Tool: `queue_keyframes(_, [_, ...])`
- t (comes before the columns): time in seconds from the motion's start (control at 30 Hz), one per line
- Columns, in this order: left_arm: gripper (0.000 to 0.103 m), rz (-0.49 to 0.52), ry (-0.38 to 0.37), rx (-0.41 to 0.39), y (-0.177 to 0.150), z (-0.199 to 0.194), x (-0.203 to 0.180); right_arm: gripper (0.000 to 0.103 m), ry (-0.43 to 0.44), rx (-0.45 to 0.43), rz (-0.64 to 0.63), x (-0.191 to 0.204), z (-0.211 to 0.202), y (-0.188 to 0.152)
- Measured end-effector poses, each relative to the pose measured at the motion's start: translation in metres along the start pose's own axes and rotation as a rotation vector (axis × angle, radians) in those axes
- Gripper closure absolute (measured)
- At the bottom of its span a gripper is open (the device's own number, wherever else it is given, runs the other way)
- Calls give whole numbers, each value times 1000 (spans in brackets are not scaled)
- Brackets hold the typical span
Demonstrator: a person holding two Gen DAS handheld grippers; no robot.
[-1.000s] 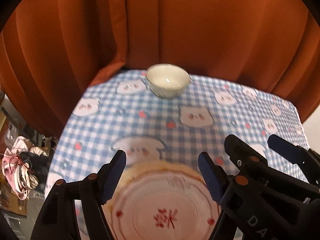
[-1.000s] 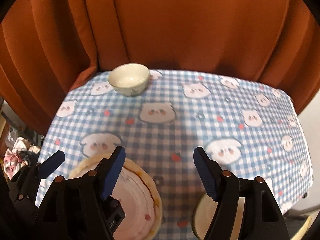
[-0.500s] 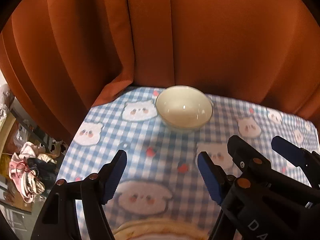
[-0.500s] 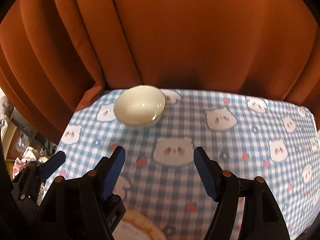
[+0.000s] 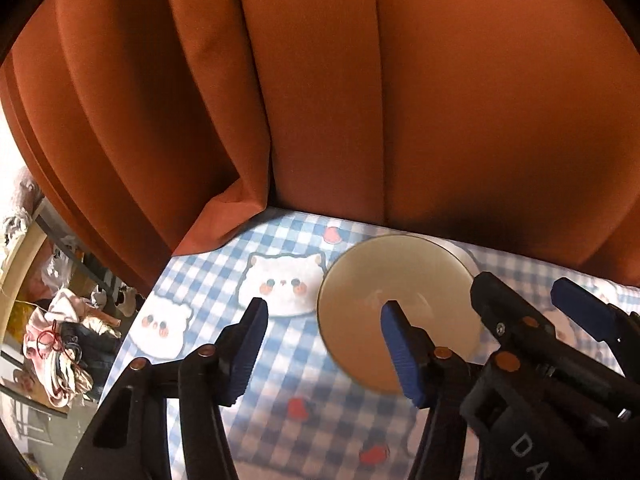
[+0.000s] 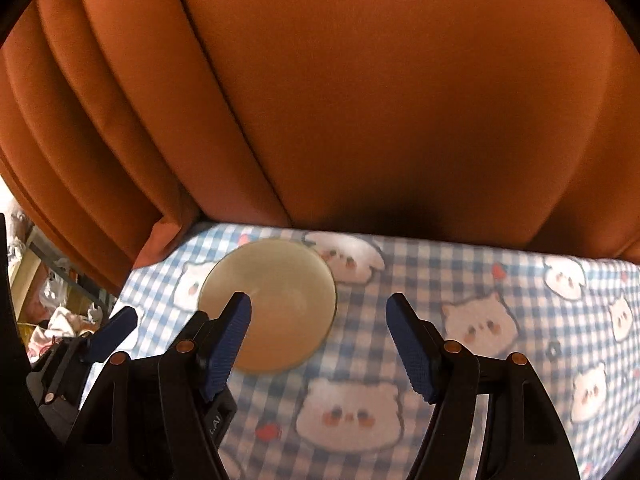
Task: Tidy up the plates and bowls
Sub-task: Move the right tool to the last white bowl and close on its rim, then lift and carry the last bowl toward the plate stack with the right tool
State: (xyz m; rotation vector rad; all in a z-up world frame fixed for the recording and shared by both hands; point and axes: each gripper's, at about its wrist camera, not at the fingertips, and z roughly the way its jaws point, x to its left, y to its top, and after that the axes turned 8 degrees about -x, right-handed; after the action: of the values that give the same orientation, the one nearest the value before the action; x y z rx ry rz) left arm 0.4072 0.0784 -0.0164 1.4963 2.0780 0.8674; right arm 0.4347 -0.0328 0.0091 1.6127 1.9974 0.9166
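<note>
A cream bowl (image 5: 400, 276) stands near the far left corner of the checked tablecloth (image 5: 280, 392), close to the curtain. My left gripper (image 5: 323, 312) hovers over the bowl's left rim. One finger is above the bowl's inside and the other is outside it. Its jaws are closing, and the pads are clear of the rim. My right gripper (image 6: 318, 306) is just beside the left one. Its left fingertip is over the bowl (image 6: 288, 292) and its right one over bare cloth. Its jaws are closing a little and hold nothing. Each gripper shows in the other's view: the right gripper (image 5: 528, 292) and the left gripper (image 6: 116, 328).
An orange curtain (image 6: 360, 100) hangs right behind the table's far edge and touches the cloth at the corner. The table's left edge (image 5: 132, 336) drops off to a cluttered floor with clothes and bags (image 5: 60, 344). Patterned cloth (image 6: 500, 320) stretches to the right of the bowl.
Both grippers have moved forward across the table to the bowl, which now looks much larger. The patterned plate and the other dish at the near edge have left the views. The left jaws have narrowed.
</note>
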Motion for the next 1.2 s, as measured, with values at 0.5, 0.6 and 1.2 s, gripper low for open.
queue_keyframes(0.5, [76, -53, 19, 81, -14, 64, -5, 69, 6, 93, 7, -7, 84, -7])
queue_keyframes(0.6, [82, -42, 33, 79, -15, 68, -6, 82, 4, 106, 0, -6, 91, -10])
queue_keyframes(1.2, [85, -45, -8, 111, -17, 48, -1, 86, -9, 108, -3, -5, 76, -13])
